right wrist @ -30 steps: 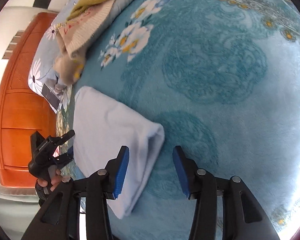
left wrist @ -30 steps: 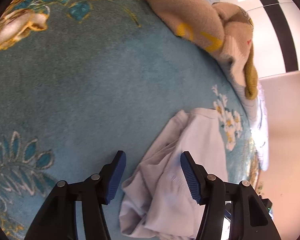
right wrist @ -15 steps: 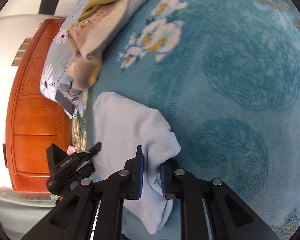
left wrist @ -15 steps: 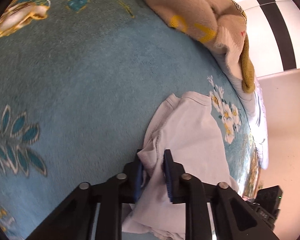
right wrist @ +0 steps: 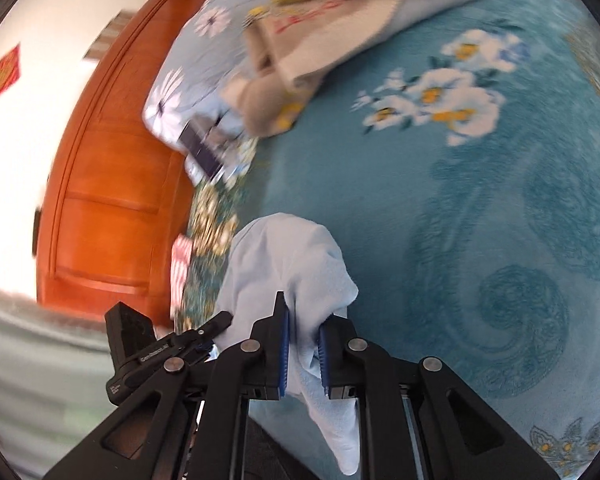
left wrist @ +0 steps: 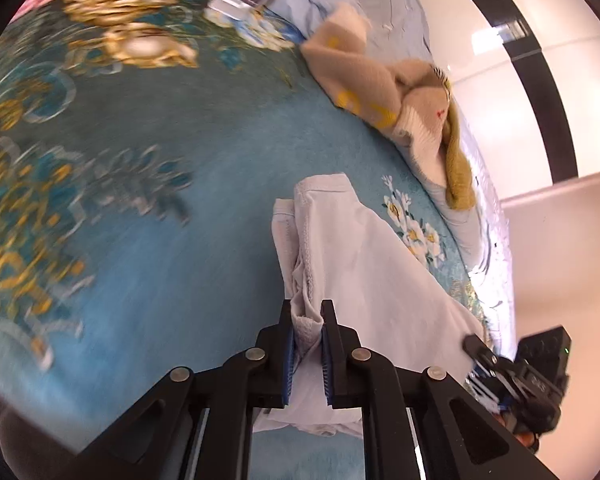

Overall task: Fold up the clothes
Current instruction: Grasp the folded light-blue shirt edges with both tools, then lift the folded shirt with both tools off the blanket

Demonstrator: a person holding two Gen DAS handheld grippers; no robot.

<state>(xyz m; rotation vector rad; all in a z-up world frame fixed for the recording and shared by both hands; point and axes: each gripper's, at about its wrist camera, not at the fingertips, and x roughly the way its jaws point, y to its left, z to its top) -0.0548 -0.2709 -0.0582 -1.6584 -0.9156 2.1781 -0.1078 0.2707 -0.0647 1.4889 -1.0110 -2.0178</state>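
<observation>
Item: pale blue garment [left wrist: 364, 272], part-folded, lying on a teal patterned blanket [left wrist: 180, 260]. It extends forward from the left gripper [left wrist: 308, 344] and hangs bunched from the right gripper [right wrist: 302, 340].

Tools: the left gripper is closed on a hemmed, stitched edge of the garment, cloth being pinched between the blue pads. The right gripper is likewise clamped on a thick fold, a loose tail being left to droop below its fingers. In the left wrist view the other tool is seen at lower right, at the far end of the same cloth.

Other stock: a beige knit sweater [left wrist: 364, 80] and a mustard knit piece [left wrist: 458, 172] are heaped ahead, well apart from the held garment; an orange wooden door [right wrist: 112, 184] is seen to the left of the right gripper.

Step in hand, as judged: a lift-and-carry of two gripped ends, a fold being made. The next move calls for both ends to be brought over evenly and laid with edges aligned before release.

Change noted: one second ago both tools were spread wide over the flat-lying garment; half a second ago they were closed on it; now the cloth is raised and bunched, and motion blur is present.
</observation>
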